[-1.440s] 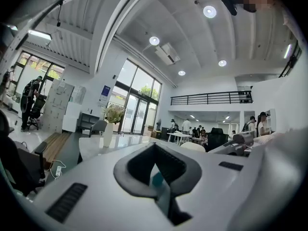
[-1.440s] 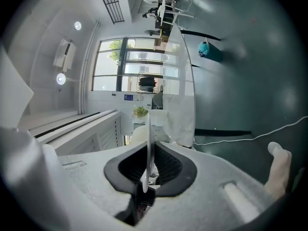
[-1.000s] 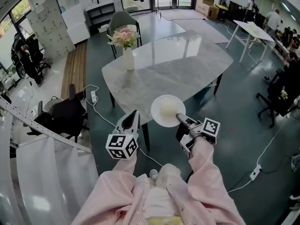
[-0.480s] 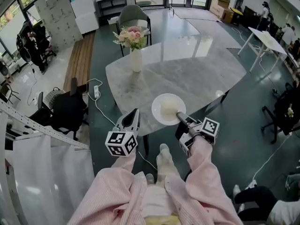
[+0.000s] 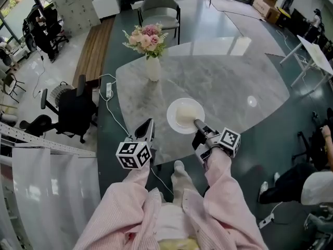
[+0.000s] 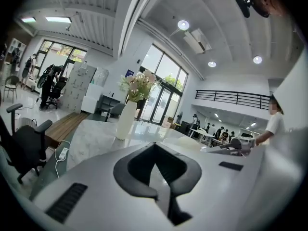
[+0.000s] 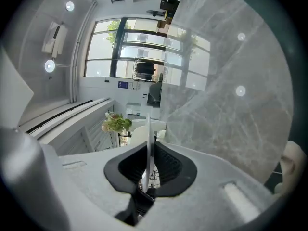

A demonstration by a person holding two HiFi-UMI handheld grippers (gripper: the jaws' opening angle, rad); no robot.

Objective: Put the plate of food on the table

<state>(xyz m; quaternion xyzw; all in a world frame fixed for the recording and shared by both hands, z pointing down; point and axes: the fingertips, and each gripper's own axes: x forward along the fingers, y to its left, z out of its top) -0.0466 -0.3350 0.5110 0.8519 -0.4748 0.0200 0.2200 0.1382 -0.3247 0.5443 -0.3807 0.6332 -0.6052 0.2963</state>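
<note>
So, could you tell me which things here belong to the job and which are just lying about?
For the job:
- plate, pinched at its rim by the right claw
- marble table

Just lying about:
- vase of flowers on the table
- left claw, holding nothing
- grey chair
- black office chair
- power strip on the floor

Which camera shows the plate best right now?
The head view: the whole plate shows from above, over the table, its near rim pinched by the right gripper. The right gripper view shows it only edge-on, a thin white line between the fingers. The left gripper view barely shows it.
</note>
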